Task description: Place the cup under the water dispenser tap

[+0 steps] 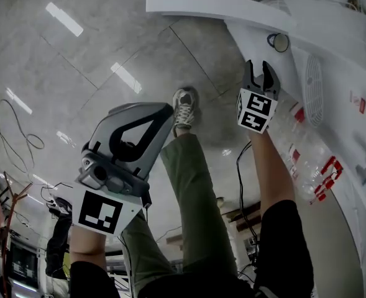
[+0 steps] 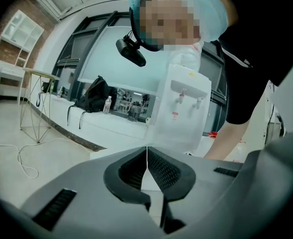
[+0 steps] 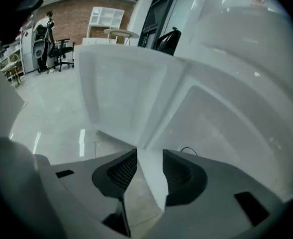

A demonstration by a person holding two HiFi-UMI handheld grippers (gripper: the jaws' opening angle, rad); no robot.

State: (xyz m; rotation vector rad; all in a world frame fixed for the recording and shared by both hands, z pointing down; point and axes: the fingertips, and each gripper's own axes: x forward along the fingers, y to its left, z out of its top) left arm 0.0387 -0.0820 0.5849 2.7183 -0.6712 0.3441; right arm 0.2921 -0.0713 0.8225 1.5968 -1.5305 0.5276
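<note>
**Both grippers empty, a cup-like rim just past the right tips**

The right gripper (image 3: 149, 156) holds its jaws apart with nothing between them. Only pale floor (image 3: 47, 108) and white panels (image 3: 136, 93) show through the gap. From the head view it points at a white body, and a small round-rimmed thing, seemingly the cup (image 1: 279, 41), sits just beyond its tips. The left gripper (image 2: 146, 149) has its jaw tips touching and grips nothing. It hangs well apart from the right one, low at the left beside the person's leg (image 1: 192, 191). Its view faces the water dispenser (image 2: 183, 108), with two taps on the front.
</note>
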